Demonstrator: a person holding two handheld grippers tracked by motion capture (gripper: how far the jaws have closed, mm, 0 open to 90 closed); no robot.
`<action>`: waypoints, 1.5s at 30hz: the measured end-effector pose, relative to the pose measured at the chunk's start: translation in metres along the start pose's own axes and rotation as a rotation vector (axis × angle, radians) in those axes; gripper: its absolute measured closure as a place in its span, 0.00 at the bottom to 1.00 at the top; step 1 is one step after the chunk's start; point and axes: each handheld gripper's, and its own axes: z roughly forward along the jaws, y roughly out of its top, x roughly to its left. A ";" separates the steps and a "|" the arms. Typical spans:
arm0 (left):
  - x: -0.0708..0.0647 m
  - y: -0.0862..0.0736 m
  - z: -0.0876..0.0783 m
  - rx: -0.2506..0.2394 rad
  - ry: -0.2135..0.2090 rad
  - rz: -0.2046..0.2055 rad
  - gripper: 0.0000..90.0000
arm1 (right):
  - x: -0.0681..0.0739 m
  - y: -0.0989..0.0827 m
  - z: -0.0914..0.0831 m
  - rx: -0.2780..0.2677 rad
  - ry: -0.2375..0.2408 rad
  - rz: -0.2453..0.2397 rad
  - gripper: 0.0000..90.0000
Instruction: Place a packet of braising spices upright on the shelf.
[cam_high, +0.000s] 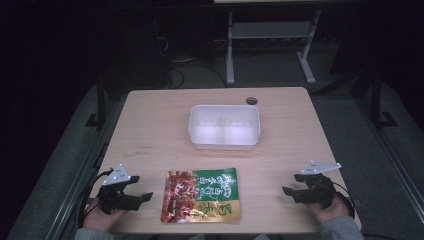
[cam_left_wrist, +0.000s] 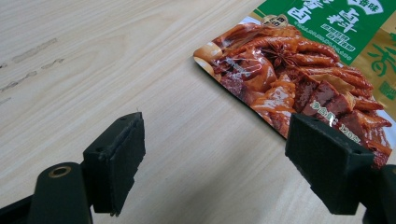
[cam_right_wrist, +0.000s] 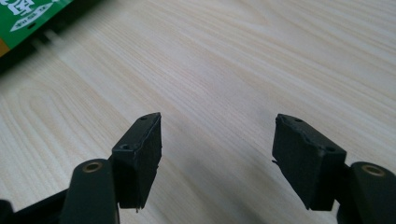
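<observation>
A flat snack pouch (cam_high: 201, 195), green and orange with a picture of braised food, lies near the table's front edge. The pouch (cam_left_wrist: 303, 65) also lies at the upper right of the left gripper view. A corner of the pouch (cam_right_wrist: 28, 18) reaches into the top left of the right gripper view. My left gripper (cam_high: 141, 190) rests left of the pouch, jaws open and nothing between them. My right gripper (cam_high: 292, 184) sits to the right of the pouch, open too, over bare wood. Beyond the pouch stands an empty translucent white container (cam_high: 224, 126).
The wooden table (cam_high: 150, 125) has a round cable hole (cam_high: 251, 101) at its far edge. Faint scuff marks (cam_high: 140, 150) show left of centre. A grey desk frame (cam_high: 270, 45) stands on the dark floor behind.
</observation>
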 end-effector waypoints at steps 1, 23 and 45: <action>-0.001 0.000 0.000 0.001 0.002 0.002 0.22 | 0.000 0.000 0.000 -0.003 -0.001 -0.004 0.36; -0.018 0.011 0.008 0.010 -0.053 0.072 0.43 | 0.003 0.003 -0.001 -0.009 -0.004 -0.015 0.36; -0.036 0.022 0.025 0.084 -0.164 0.179 0.94 | 0.015 0.011 0.003 0.005 0.032 -0.015 0.38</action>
